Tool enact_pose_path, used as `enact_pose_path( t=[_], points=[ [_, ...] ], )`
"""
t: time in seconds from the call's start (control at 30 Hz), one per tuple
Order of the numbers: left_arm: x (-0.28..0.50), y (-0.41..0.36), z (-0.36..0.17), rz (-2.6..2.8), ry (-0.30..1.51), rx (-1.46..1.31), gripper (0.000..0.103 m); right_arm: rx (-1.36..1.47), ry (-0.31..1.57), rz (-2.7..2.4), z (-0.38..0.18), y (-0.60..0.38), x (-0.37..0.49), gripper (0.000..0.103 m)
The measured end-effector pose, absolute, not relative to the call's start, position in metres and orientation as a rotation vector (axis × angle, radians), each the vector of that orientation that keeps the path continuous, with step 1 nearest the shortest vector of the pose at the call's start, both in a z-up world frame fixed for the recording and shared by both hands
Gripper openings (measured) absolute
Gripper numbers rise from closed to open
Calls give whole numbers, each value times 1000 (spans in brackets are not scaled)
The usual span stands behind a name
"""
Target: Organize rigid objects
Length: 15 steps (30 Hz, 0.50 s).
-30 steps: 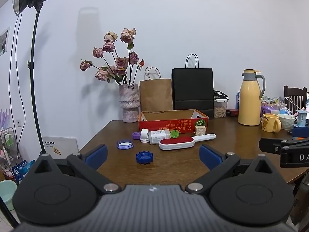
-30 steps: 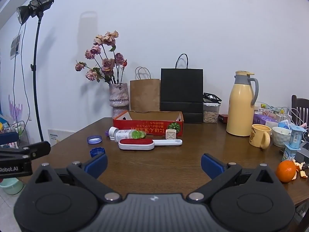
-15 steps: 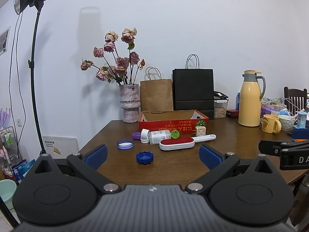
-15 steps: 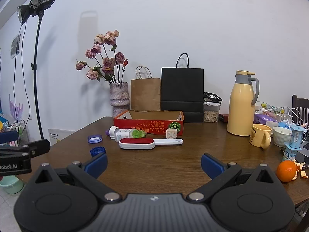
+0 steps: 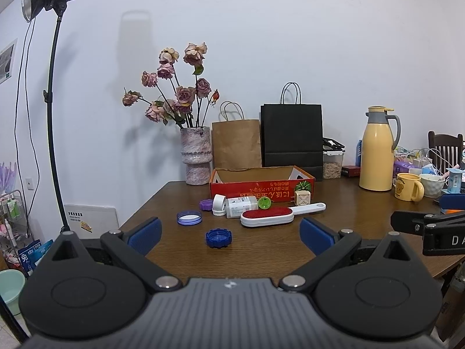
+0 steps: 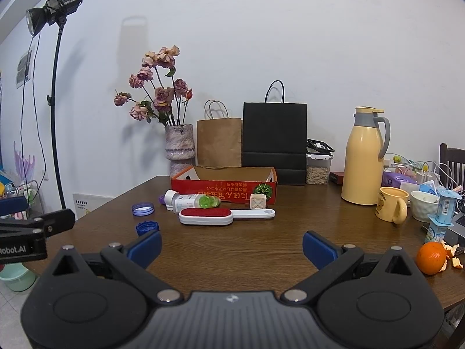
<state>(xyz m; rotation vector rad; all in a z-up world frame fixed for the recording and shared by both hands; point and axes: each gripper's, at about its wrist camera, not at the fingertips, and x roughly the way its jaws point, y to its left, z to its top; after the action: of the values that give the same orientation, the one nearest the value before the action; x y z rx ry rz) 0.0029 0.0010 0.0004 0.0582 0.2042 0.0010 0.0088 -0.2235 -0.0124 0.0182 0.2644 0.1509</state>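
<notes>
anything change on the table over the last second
Almost nothing. Both tongs, left and right, stay open and empty, drifting only slightly. The lint brush, blue cap and red box lie where they were.

1. Table (image 5: 261,250): dark brown wood grain.
2. Box (image 5: 261,187): red front wall with yellow lettering, plain brown cardboard inside.
3. Brush (image 5: 267,217): white body and handle, red pad on top.
4. Caps: one dark blue cap (image 5: 218,238); one pale blue lid (image 5: 189,218) with a white centre; one purple cap (image 5: 206,204).
5. Bottle (image 5: 241,203): white, with a green round end.
6. Cube (image 5: 302,197): cream, with a crossed pattern on its face.
7. Vase (image 5: 195,157): mottled pink and grey.
8. Bags: one brown bag (image 5: 235,142), one black bag (image 5: 291,139).
9. Flask (image 5: 377,154): pale yellow, grey collar and handle.
10. Mug (image 5: 408,187): yellow.
11. Orange (image 6: 430,258): orange.
12. Gripper pads (image 5: 144,234): blue, on black bodies.
</notes>
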Motion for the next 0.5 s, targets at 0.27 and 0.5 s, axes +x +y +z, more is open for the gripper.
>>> enact_pose_path(
  t=[0.27, 0.5],
  points=[
    [3, 1, 1, 1, 202, 57, 103, 18, 265, 152, -13, -224, 10, 103],
    [0, 0, 1, -2, 195, 56, 103, 18, 264, 152, -13, -224, 10, 103]
  ],
)
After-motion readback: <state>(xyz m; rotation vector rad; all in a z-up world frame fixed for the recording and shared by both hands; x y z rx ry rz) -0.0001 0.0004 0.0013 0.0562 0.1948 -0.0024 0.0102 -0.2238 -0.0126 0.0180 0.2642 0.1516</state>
